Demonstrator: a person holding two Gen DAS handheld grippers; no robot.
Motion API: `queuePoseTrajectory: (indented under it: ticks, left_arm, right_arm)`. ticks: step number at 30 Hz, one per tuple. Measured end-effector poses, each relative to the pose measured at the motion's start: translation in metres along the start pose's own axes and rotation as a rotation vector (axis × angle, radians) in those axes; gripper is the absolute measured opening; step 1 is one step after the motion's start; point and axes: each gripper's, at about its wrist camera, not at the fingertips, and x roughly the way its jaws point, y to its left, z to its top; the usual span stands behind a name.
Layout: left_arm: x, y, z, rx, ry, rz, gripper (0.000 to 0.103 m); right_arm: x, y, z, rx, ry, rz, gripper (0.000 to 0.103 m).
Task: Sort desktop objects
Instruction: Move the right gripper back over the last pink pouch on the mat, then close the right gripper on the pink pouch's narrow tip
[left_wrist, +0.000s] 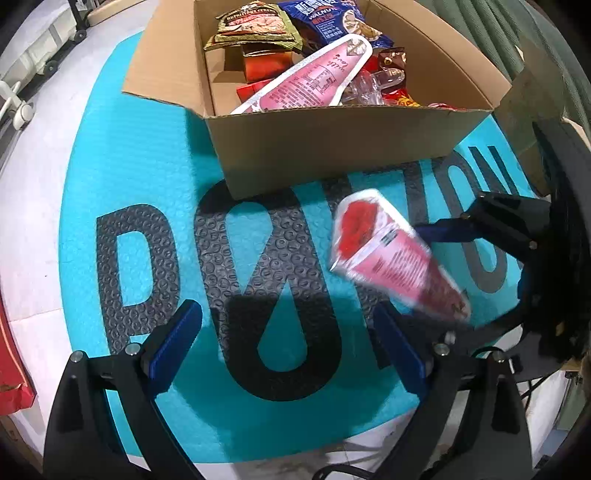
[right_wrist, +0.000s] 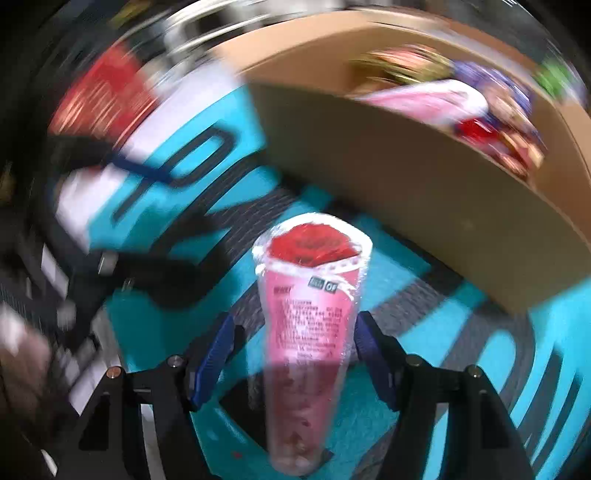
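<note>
A pink cone-shaped snack packet (right_wrist: 312, 306) sat between the right gripper's (right_wrist: 295, 354) parted jaws, above the teal mat (left_wrist: 122, 166), near the cardboard box (left_wrist: 332, 147). The left gripper (left_wrist: 288, 347) hung open, empty.

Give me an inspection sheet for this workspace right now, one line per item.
Surface: teal mat with large dark letters, on a white tabletop.
Job's things: pink cone packet between the right gripper fingers; cardboard box open, holding snack packets and another pink cone packet.
Clutter: red package at the mat's left edge.
Grippers: left gripper open, nothing between its fingers; right grip on the packet unclear.
Cables: black cable at right.
Surroundings: blurred.
</note>
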Motion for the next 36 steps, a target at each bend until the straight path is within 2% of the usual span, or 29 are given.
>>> queuePoseTrajectory:
  ticks: [3,7,18,24,26,28,30,33,35,36]
  left_arm:
    - [0.002,0.0,0.0,0.016,0.002,-0.037,0.094]
    - [0.006,0.0,0.004,0.045,-0.017,-0.056,0.094]
    - [0.017,-0.011,0.015,0.101,-0.06,-0.073,0.094]
    - [0.024,-0.016,0.019,0.102,-0.066,-0.157,0.094]
    - [0.028,-0.019,0.023,0.12,-0.05,-0.154,0.093]
    - [0.036,-0.012,0.034,0.127,-0.028,-0.174,0.086]
    - [0.039,-0.011,0.03,0.134,-0.041,-0.175,0.081]
    - [0.039,-0.008,0.028,0.137,-0.048,-0.175,0.065]
    - [0.038,-0.006,0.029,0.127,-0.045,-0.202,0.05]
    - [0.035,-0.025,0.026,0.121,-0.038,-0.223,0.045]
  right_arm:
    - [0.0,0.006,-0.002,-0.125,0.02,0.041,0.069]
    - [-0.001,0.001,0.0,-0.149,0.047,0.095,0.069]
    - [-0.007,-0.004,-0.01,-0.024,0.1,-0.01,0.069]
    - [-0.009,-0.004,-0.015,0.046,0.095,-0.07,0.069]
    - [-0.008,-0.004,-0.015,0.056,0.094,-0.073,0.069]
    - [-0.008,-0.004,-0.015,0.061,0.092,-0.076,0.07]
    - [-0.008,-0.005,-0.014,0.061,0.09,-0.076,0.07]
    - [-0.007,-0.004,-0.014,0.054,0.087,-0.078,0.072]
    - [-0.005,-0.001,-0.014,0.042,0.087,-0.08,0.075]
    - [-0.004,0.0,-0.014,0.037,0.088,-0.084,0.077]
